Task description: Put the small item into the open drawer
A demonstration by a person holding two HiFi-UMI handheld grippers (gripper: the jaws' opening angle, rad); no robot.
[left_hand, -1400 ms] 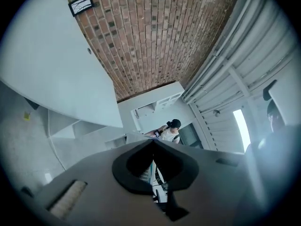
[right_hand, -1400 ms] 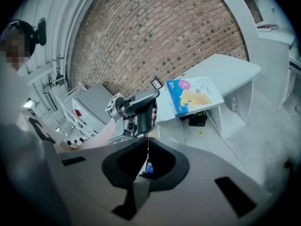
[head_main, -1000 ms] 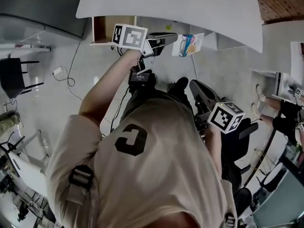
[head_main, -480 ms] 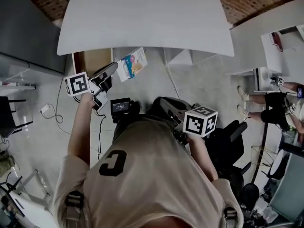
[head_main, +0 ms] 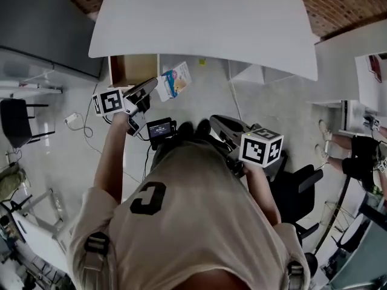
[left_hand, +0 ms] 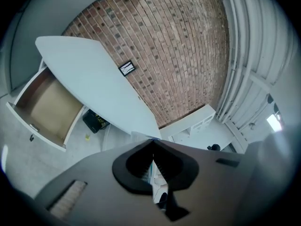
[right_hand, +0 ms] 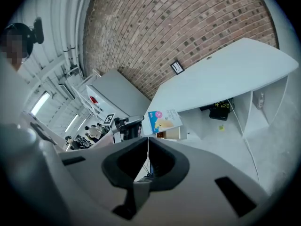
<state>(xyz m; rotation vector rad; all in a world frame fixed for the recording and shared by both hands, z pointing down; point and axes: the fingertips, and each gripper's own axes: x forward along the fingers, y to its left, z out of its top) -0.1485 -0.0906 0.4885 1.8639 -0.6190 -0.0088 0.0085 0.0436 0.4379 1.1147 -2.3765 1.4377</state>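
My left gripper (head_main: 155, 85) is shut on a small flat packet (head_main: 175, 80) printed blue and white, which it holds out just right of the open drawer (head_main: 133, 70). The drawer hangs under the left end of the white desk (head_main: 205, 23), and its brown inside shows bare in the left gripper view (left_hand: 47, 108). There the jaws (left_hand: 153, 144) meet, with the packet's thin edge (left_hand: 151, 172) between them. The right gripper view shows the packet (right_hand: 163, 119) in front of the drawer. My right gripper (head_main: 219, 123) hangs lower, near my body; its jaws (right_hand: 148, 149) are shut with nothing between them.
A black box (left_hand: 96, 121) sits on the floor under the desk. A cable (head_main: 81, 101) trails on the floor at the left. White shelf units (right_hand: 263, 102) stand under the desk's right end. A black chair (head_main: 299, 189) is behind me, and a person's legs (head_main: 357, 147) show at the far right.
My left gripper has carried the packet leftward, from under the desk's middle to just beside the open drawer. The right gripper has shifted slightly and stays shut.
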